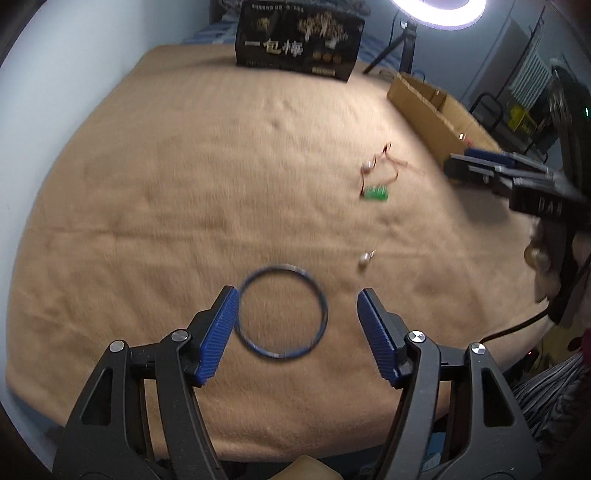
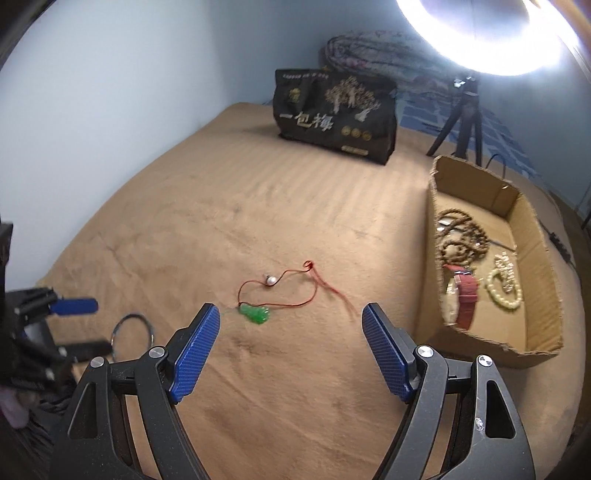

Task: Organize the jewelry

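Note:
A blue bangle (image 1: 282, 311) lies flat on the tan blanket, between the fingers of my open left gripper (image 1: 297, 295), nearer the left finger. A single pearl earring (image 1: 364, 260) lies just beyond the right finger. A green pendant on a red cord (image 2: 255, 314) with a pearl (image 2: 270, 280) beside the cord lies ahead of my open, empty right gripper (image 2: 290, 314). The bangle also shows in the right wrist view (image 2: 132, 334), with the left gripper (image 2: 79, 326) around it. A cardboard box (image 2: 532, 258) at the right holds brown beads (image 2: 460, 236), a red strap (image 2: 466, 295) and pearls (image 2: 504, 284).
A black snack bag (image 2: 334, 114) stands at the far edge of the blanket (image 2: 258, 206). A tripod (image 2: 461, 122) with a ring light (image 2: 491, 33) stands behind the box. A blue-white wall (image 2: 92, 92) runs along the left. A folded quilt (image 2: 384, 51) lies beyond the bag.

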The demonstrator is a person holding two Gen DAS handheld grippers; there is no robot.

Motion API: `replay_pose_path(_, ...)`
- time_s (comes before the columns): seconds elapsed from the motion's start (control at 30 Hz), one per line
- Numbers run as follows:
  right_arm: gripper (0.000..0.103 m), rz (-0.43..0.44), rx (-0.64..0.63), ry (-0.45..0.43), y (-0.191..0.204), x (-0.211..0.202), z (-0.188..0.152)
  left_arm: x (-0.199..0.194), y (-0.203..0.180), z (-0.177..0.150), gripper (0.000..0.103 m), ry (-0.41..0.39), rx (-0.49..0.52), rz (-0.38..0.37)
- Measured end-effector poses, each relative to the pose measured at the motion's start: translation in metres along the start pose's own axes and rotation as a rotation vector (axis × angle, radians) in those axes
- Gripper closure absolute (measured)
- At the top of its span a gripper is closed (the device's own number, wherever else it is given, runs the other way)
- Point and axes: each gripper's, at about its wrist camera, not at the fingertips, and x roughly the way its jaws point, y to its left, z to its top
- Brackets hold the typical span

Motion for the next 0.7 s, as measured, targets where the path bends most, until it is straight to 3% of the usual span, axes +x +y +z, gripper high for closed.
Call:
replay_pose_path(0.43,0.024,0.018,0.007,0.119,0.017,0.056,-0.007,0.019,-0.001,-0.011,0.028,0.009,-0.029,0.086)
replay_pose_path(0.7,0.024,-0.035,0.023,0.163,0.034,0.082,-0.010,0.032,0.002,-0.012,0.028,0.026,-0.052,0.100)
